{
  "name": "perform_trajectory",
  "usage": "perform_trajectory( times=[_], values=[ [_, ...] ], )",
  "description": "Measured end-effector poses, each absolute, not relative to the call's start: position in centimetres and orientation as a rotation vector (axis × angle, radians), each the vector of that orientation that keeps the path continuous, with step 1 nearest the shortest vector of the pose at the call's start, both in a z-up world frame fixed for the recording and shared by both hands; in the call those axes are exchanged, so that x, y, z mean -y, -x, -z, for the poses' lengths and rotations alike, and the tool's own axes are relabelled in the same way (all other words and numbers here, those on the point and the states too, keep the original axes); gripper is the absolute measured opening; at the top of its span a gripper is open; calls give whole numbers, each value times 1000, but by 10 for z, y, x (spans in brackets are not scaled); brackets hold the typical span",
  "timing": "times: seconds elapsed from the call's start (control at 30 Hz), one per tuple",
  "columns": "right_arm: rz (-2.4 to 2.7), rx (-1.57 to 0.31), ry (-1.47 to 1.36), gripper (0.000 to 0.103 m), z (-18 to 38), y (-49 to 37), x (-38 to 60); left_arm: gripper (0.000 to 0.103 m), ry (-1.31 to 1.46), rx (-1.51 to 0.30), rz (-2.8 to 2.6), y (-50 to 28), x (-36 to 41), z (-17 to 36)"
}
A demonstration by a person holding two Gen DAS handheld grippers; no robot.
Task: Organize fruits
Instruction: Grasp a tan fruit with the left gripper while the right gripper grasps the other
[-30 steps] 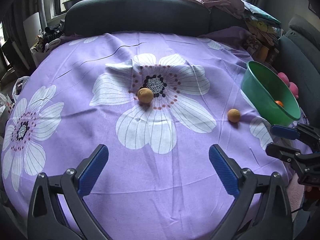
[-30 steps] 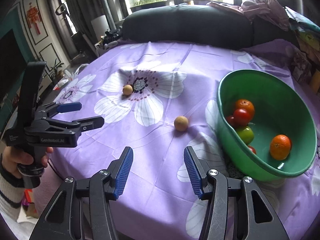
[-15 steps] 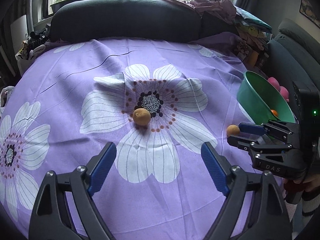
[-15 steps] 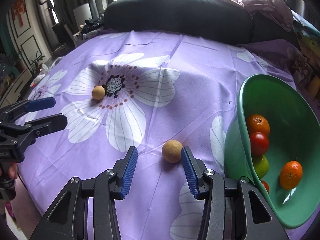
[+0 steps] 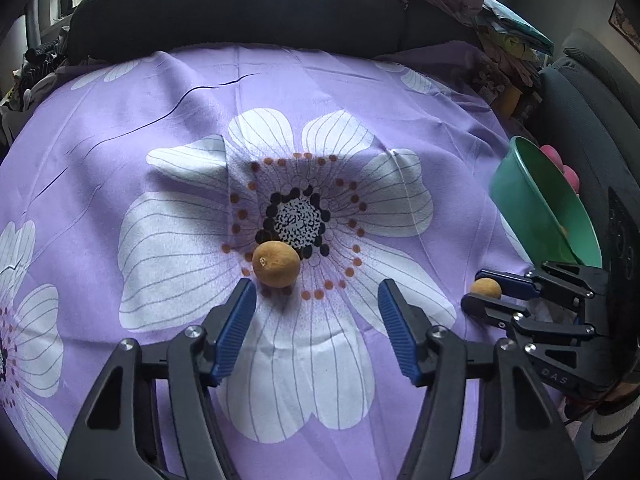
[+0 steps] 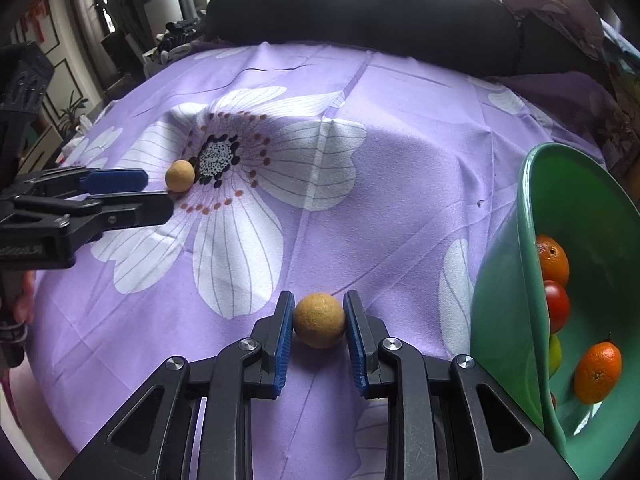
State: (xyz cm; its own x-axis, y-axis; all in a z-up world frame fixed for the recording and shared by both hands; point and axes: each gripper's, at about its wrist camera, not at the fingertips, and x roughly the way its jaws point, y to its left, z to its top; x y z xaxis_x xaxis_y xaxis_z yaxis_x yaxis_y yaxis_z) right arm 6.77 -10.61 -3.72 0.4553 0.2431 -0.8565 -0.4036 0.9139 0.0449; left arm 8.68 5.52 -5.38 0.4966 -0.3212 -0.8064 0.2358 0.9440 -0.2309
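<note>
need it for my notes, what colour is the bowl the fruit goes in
Green; the bowl shows best in the right wrist view.

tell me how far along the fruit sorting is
Done: several fruits already sit in the green bowl, including two oranges and a red one. In hand: the right gripper has its pads around a tan fruit beside the bowl, apparently touching it, but it is not lifted. Left: a second tan fruit lies on the flower print, just ahead of the open left gripper.
</note>
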Motion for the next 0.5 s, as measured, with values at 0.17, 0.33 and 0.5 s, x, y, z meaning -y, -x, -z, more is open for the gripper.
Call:
perform_trajectory(
  times=[0.17,0.33,0.5],
  values=[
    [-451,-1010,149,27,32,-59,105,55,87,-1034,310,-99,-55,61],
    [-489,-999,150,27,30,-56,103,43,56,-1042,286,-109,-50,63],
    [-496,-992,143,27,29,-55,102,26,13,-1029,261,-111,-48,65]
  ],
)
